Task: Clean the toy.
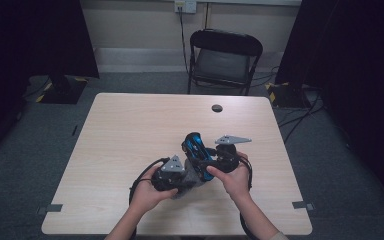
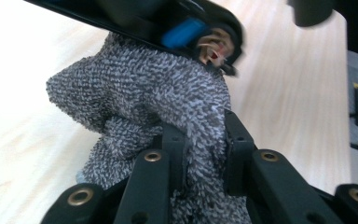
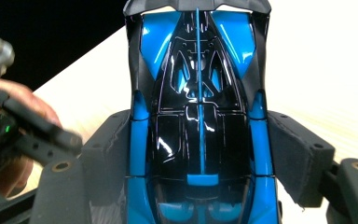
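Note:
A blue and black toy car (image 1: pixel 194 145) is lifted above the table (image 1: pixel 130 130), nose up. My right gripper (image 1: pixel 202 159) is shut on it. In the right gripper view the car (image 3: pixel 198 70) sits lengthwise between the two pads (image 3: pixel 291 149), which press on its sides. My left gripper (image 1: pixel 187 177) is shut on a grey terry cloth (image 1: pixel 192 184) just below the car. Seen from the left gripper view, the cloth (image 2: pixel 140 93) bunches between the fingertips (image 2: pixel 235 140) and touches the car's underside (image 2: pixel 182 28).
A black folding chair (image 1: pixel 225 55) stands beyond the table's far edge. A dark cable hole (image 1: pixel 217 108) lies near the far middle of the table. Dark curtains hang at both sides, and cables run over the floor at the right.

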Demonstrator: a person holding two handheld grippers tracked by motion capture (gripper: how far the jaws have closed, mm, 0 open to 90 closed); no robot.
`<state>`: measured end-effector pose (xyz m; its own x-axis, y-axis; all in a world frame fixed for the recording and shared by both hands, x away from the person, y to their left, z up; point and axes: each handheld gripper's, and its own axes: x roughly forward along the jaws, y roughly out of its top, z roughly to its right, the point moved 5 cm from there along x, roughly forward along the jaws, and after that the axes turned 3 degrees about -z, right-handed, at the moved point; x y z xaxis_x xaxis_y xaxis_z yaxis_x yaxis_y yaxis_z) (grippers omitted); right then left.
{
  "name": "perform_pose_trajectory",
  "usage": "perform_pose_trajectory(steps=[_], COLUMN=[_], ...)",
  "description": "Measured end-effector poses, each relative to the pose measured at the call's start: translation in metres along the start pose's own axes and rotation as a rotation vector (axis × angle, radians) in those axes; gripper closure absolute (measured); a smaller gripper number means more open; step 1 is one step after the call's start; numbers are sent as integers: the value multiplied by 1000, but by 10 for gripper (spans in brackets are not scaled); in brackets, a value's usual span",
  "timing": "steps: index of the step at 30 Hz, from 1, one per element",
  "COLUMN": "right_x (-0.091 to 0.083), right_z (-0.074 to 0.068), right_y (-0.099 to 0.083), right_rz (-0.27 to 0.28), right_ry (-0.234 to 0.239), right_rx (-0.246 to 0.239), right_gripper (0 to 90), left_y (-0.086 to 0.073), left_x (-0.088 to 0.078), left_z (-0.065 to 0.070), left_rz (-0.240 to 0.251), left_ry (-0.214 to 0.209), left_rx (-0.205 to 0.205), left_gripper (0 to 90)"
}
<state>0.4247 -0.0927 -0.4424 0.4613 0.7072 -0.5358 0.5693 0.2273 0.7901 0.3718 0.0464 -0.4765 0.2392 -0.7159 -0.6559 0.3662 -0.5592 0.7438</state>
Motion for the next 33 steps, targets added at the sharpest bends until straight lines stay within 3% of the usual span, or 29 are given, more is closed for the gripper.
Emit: perform_pose_trajectory(steps=[5, 8, 18, 23, 26, 33], right_x=[1, 1, -11, -12, -10, -1], right_z=[4, 5, 5, 2, 2, 1], right_y=[2, 3, -6, -17, -22, -26], right_rz=[9, 9, -8, -32, -41, -58], right_ry=[-15, -14, -10, -2, -2, -9], right_rx=[12, 9, -24, -40, -38, -39], right_gripper=[279, 279, 279, 279, 279, 279], left_y=[-5, -7, -2, 1, 3, 10], left_x=[6, 6, -27, -32, -30, -19], left_z=[6, 2, -47, -62, -63, -48], left_rz=[-29, -43, 10, 35, 40, 28], left_ry=[-43, -23, 187, 236, 239, 207], left_rx=[25, 7, -117, -166, -167, -103], left_gripper=[753, 753, 751, 751, 751, 751])
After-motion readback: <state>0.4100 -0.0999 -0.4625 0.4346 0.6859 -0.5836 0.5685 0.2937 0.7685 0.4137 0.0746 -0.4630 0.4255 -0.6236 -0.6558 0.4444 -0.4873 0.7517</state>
